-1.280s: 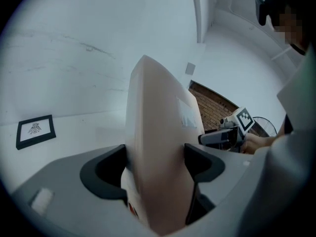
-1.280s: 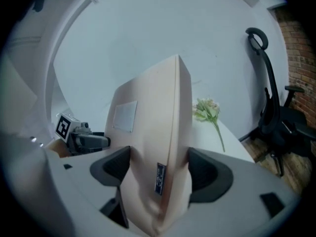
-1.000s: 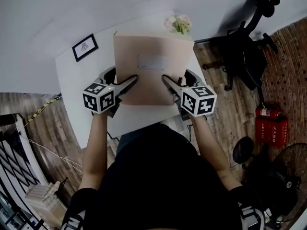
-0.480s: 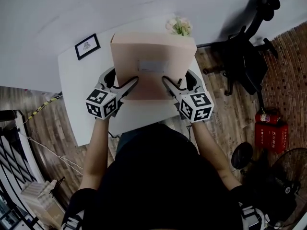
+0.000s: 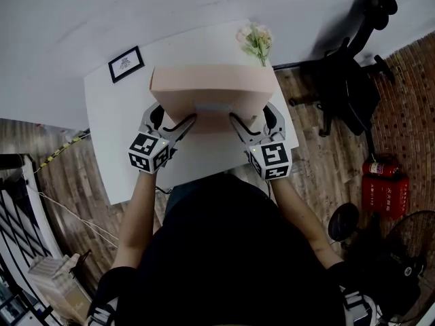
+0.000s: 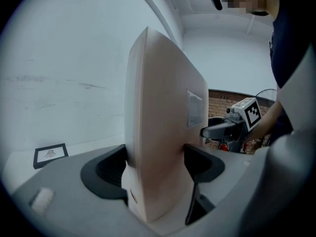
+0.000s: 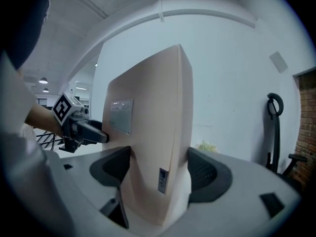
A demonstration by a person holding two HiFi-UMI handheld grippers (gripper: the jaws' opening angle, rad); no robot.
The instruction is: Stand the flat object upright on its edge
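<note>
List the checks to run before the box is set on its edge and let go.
1. Left gripper clamped on the box, pads on both faces: ok.
2. Right gripper clamped the same way: ok.
3. Box fully vertical: cannot tell; the head view shows its top edge and some of its near face.
4. Bottom edge resting on the table: cannot tell, hidden by the box and the grippers.
5. Picture frame apart from the box: ok.
6. Flowers clear of the box's far right corner: cannot tell, they sit close behind it.
</note>
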